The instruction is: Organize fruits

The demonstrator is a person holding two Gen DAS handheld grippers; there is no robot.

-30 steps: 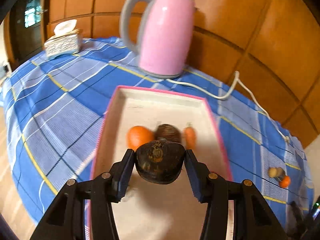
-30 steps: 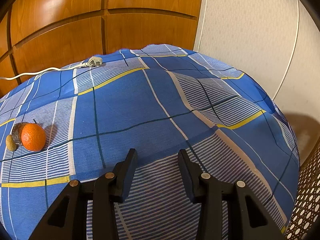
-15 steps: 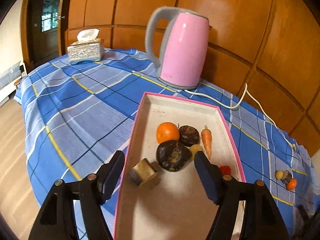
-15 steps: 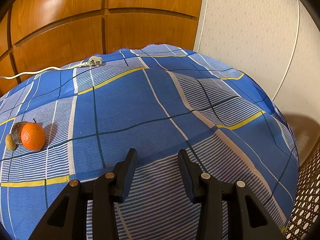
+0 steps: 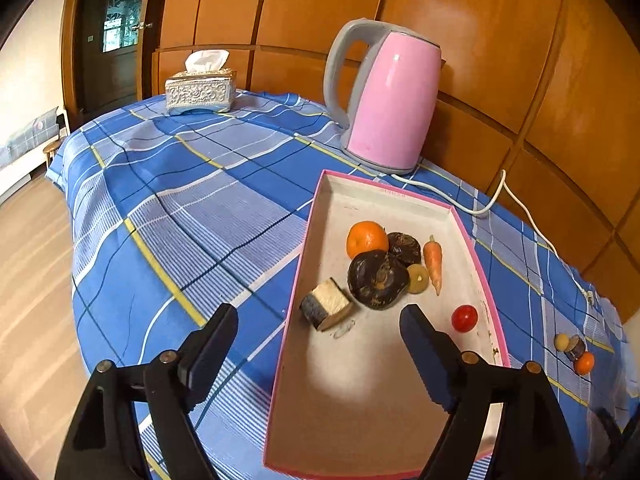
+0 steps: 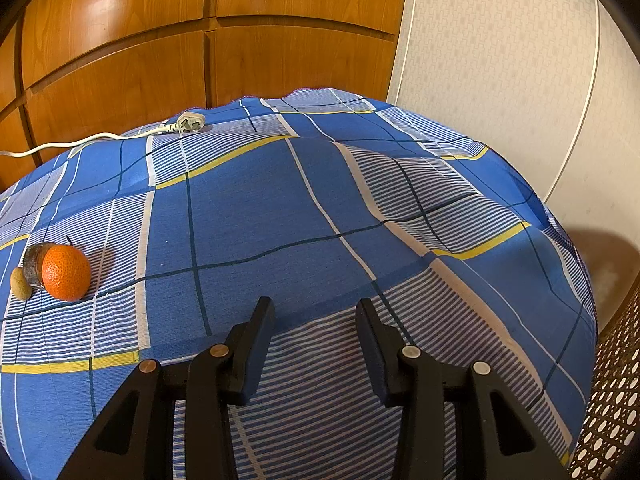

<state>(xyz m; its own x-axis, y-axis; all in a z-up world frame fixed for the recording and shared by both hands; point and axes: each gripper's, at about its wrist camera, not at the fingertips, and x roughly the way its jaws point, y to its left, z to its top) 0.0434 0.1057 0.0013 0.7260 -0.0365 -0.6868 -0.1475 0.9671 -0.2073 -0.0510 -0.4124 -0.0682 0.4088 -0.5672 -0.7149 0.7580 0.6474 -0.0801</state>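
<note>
My left gripper [image 5: 318, 330] hangs open above the pink-rimmed cardboard tray [image 5: 294, 292]; right gripper [image 6: 314, 322], open and empty, should approach the loose orange tangerine [image 6: 66, 272] level.

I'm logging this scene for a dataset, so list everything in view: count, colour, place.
tray: 1, pink rim, on tablecloth
oranges: 2, one in tray, one on cloth
dark round fruits: 2, brown-black, tray
carrot: 1, orange, tray
cherry tomato: 1, red, tray
yellowish round piece: 1, tray
cut wedge: 1, pale top, tray
kettle: 1, pink, behind tray
tissue box: 1, silver, far corner
plug: 1, white, cloth edge
tablecloth: 1, blue plaid
left gripper: open, empty
right gripper: open, empty
</note>
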